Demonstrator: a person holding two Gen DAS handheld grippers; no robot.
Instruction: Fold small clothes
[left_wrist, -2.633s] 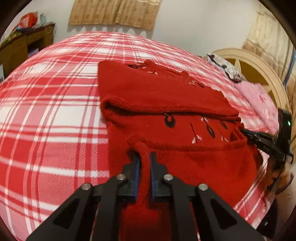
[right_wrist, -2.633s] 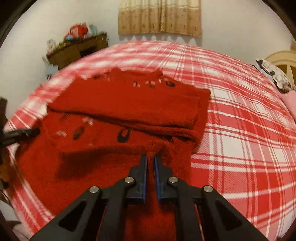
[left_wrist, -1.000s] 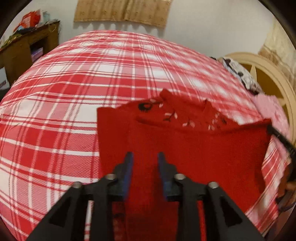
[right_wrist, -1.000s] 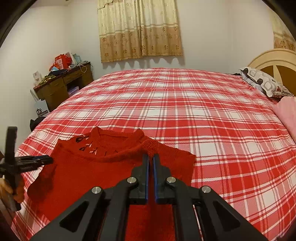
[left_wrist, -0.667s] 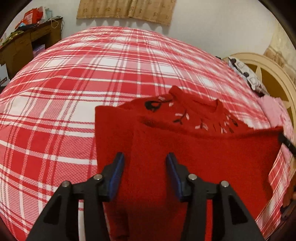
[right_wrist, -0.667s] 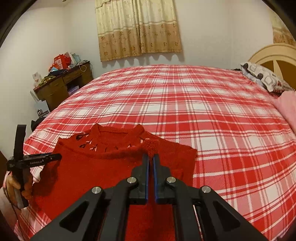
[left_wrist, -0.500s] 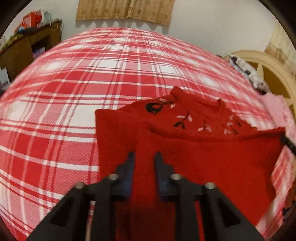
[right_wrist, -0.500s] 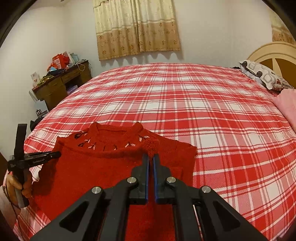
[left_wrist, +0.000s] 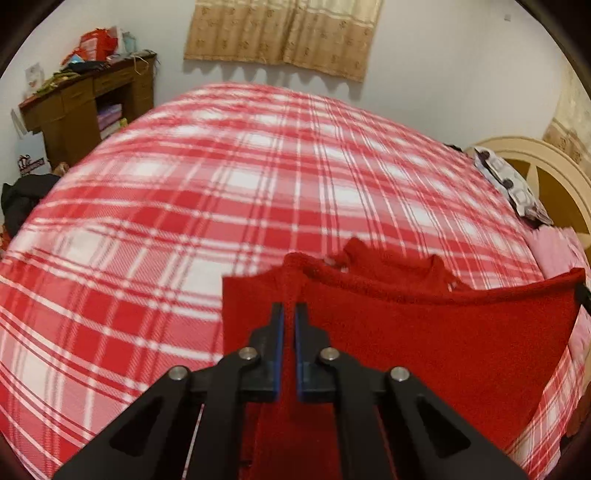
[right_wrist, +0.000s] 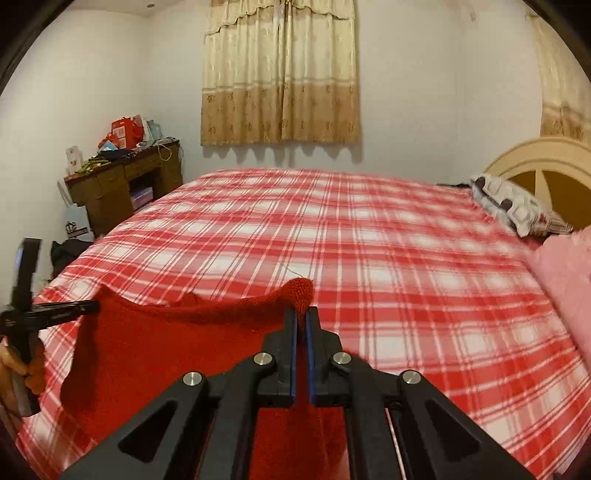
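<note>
Right wrist view: both grippers, left gripper (left_wrist: 289, 314), right gripper (right_wrist: 301, 317), clamped on red sweater (right_wrist: 166, 343)

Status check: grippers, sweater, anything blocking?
Left gripper shut on sweater. Right gripper shut on its other edge. Sweater stretched between them over the bed. Nothing blocking.

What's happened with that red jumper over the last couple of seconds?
The left gripper let go of the red sweater a moment ago, then clamped back on its edge. Both grippers have since lifted that edge off the plaid bedspread, the right gripper never loosening. Bed, pillows and desk are unchanged.
</note>
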